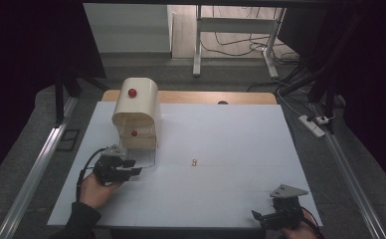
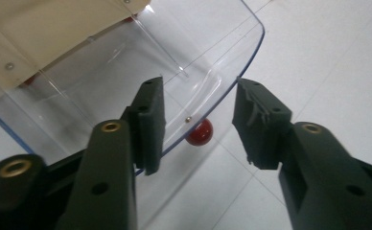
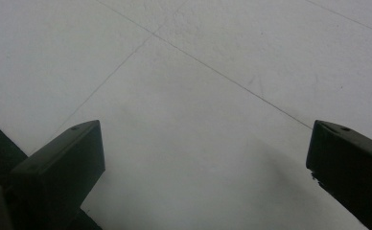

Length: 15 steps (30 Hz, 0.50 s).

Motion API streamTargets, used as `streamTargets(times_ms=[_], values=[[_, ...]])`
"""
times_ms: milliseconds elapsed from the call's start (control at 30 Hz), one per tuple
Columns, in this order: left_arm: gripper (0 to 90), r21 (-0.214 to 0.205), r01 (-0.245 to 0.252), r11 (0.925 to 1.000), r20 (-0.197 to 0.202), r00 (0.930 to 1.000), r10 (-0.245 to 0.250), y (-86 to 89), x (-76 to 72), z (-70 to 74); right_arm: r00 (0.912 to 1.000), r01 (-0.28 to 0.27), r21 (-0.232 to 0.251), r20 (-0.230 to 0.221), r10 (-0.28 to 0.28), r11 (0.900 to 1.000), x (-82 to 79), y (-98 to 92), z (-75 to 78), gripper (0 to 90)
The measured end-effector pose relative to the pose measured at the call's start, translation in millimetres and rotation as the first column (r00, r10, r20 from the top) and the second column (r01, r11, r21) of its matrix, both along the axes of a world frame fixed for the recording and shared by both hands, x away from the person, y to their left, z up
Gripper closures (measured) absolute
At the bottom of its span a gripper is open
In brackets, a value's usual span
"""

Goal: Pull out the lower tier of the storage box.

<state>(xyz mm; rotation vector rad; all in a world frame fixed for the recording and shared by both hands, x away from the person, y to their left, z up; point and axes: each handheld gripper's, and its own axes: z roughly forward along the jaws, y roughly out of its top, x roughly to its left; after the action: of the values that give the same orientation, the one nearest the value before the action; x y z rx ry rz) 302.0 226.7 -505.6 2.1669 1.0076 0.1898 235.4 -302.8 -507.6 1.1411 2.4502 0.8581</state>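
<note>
At the table's [image 1: 221, 194] near-left | small red ball knob [image 2: 199, 132] on clear curved plastic lid [image 2: 222, 81] lies straight ahead between left claw's [image 2: 198, 120] parted jaws, untouched | right claw [image 3: 205, 158] released, well apart at near-right.

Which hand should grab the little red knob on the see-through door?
Probably the left. The left gripper already has its jaws open on either side of the red knob on the clear door. The right gripper sits at the table's near right corner, far away.
</note>
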Motion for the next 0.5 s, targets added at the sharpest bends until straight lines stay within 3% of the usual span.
streamTargets(times_ms=[167, 500], values=[[49.8, 0.006, 0.002, 1.0000, 0.014, 0.9999, -0.002, -1.1, -1.3, 1.3, 1.0000, -0.005, -0.003, -0.002, 0.005, 1.0000, 0.2, 0.0, 0.0, 0.0], [41.4, -0.022, -0.008, 0.9997, 0.021, 0.9997, 0.008, 0.6, -4.9, 2.5, 1.0000, -0.006, -0.005, 0.001, 0.006, 1.0000, 0.2, 0.2, -0.3, 0.0]])
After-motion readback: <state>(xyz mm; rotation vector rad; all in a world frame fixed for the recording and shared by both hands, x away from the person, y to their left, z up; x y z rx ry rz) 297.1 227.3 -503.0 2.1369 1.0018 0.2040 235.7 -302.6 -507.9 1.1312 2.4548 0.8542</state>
